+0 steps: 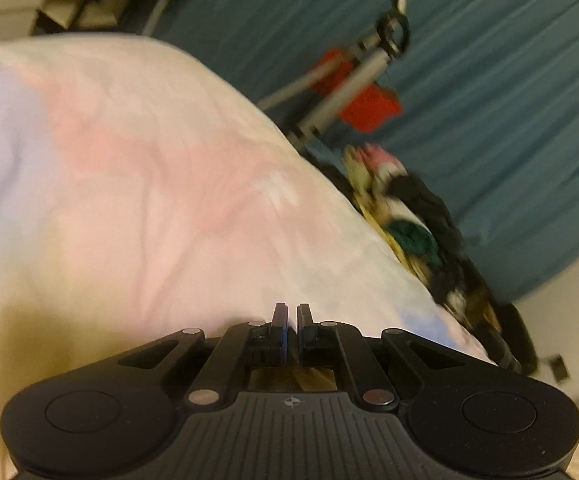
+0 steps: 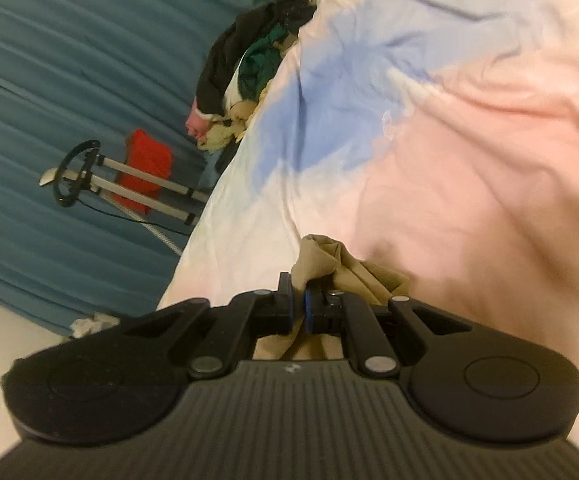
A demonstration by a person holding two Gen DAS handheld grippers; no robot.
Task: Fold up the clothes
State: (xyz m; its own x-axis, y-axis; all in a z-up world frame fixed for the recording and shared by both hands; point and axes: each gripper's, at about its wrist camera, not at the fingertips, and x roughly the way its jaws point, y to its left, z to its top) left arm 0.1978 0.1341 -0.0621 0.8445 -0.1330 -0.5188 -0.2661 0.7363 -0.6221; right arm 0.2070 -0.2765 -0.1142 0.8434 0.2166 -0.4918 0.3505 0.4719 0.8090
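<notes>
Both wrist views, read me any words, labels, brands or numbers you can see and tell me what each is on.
No readable text in either view.
Left hand-held gripper: a small round emblem on its body, no letters.
Right hand-held gripper: a small mark on its body, too blurred to read.
Tan garment, bedsheet: no print.

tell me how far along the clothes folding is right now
Nothing looks folded yet. In hand: the right gripper is shut on a bunched tan cloth garment over the pastel pink, blue and white bedspread. The left gripper is closed, seemingly empty. Left: the mixed heap of dark and coloured clothes at the bed's edge.
</notes>
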